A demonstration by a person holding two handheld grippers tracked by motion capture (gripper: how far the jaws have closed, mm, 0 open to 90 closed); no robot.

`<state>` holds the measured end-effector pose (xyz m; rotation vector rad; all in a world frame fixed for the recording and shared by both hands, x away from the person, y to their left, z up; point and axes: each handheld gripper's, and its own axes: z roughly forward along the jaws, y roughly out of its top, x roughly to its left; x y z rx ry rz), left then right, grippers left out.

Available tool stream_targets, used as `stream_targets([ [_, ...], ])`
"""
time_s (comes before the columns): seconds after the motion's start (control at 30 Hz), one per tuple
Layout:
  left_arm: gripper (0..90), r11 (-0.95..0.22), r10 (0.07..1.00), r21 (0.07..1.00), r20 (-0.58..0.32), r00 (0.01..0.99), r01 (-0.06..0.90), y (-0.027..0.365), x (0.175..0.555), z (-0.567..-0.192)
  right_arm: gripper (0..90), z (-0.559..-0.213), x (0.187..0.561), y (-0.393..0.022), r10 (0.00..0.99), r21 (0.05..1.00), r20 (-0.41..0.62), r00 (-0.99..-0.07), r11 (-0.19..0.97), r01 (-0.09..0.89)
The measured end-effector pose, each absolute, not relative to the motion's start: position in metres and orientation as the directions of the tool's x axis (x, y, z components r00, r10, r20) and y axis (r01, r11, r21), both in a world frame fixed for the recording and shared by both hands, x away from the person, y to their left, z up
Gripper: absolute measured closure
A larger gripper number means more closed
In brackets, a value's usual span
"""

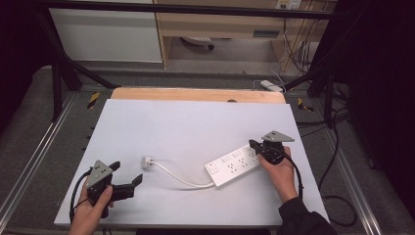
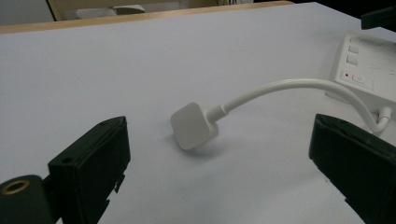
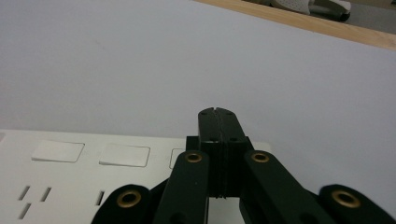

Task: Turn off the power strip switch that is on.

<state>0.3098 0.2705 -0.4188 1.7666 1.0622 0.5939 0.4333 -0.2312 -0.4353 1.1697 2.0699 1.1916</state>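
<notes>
The plug (image 2: 194, 125) lies at centre frame on the white surface (image 2: 140, 70), its cord running right to the power strip (image 1: 234, 164); the left tool (image 2: 219, 163) gapes wide, empty; the right tool (image 3: 218, 113), clamped shut on nothing, rests on the strip's far end; bracket the plug squarely before squeezing.

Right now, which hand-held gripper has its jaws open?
The left hand-held gripper: jaws spread wide toward the plug. The right hand-held gripper is shut over the power strip.
</notes>
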Motion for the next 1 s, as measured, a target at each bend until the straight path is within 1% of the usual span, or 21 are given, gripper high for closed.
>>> stream_targets([
  [0.2,5.5,-0.163,0.865,0.904,-0.062,0.499,0.395,0.2715,0.3105,-0.4183,90.0,-0.4385,0.4375,-0.2338,0.863,0.863,0.032,-0.504,0.23,0.449],
  [1.0,5.6,-0.176,0.86,0.9,-0.055,0.507,0.398,0.2701,0.3104,-0.4189,90.0,-0.4447,0.4389,-0.2317,0.858,0.848,0.023,-0.514,0.256,0.465],
])
